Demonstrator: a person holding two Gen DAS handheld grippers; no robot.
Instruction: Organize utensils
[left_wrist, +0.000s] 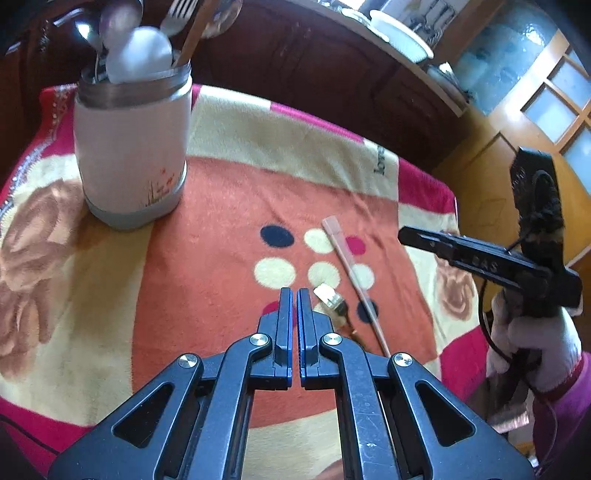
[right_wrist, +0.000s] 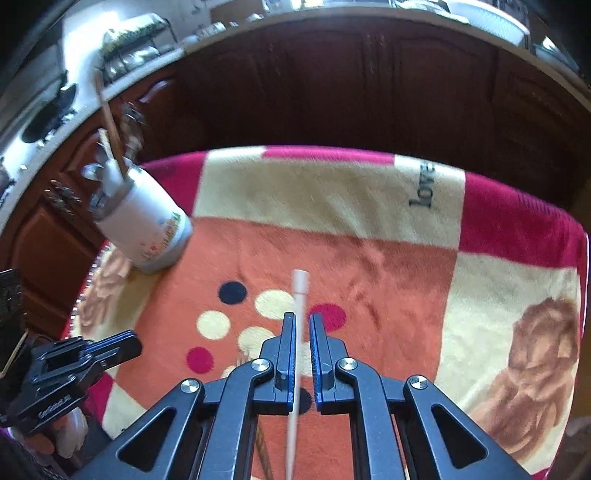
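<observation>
While the left gripper and right gripper are both closed and empty, the chopstick lies lengthwise beneath the right one.

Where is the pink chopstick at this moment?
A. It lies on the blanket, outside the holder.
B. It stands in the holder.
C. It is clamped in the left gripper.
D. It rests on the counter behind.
A: the chopstick lies flat on the blanket, well apart from the holder, and the shut left gripper holds nothing.

Left gripper fingers shut (empty); right gripper nearly shut, gloved hand.
</observation>
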